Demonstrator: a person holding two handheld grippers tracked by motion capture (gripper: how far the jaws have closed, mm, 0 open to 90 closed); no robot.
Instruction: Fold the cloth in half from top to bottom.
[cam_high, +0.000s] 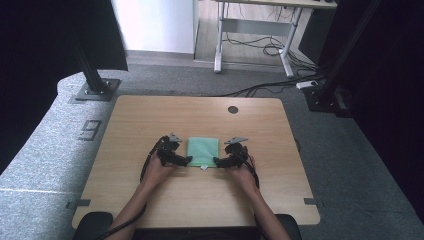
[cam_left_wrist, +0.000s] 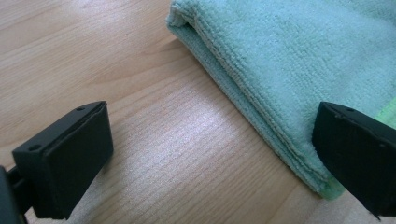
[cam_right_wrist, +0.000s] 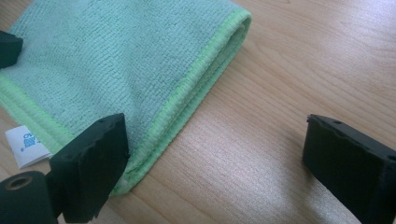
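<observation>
Jaws of both grippers are spread wide, each pair straddling a near corner of the folded cloth (cam_high: 203, 151), likely so a corner can be pinched. One left gripper (cam_left_wrist: 212, 158) jaw sits over the folded edge; the right gripper (cam_right_wrist: 215, 163) view reveals a white tag (cam_right_wrist: 25, 144) beside its jaw. Farther off, the table (cam_high: 150, 115) is seen from above.

High view above the near table (cam_high: 150, 115) edge, facing forward and down, far off, each gripper view low and close, looking along its jaws, all sharing the cloth (cam_high: 203, 151) (cam_left_wrist: 299, 65) (cam_right_wrist: 116, 60), near corners.
</observation>
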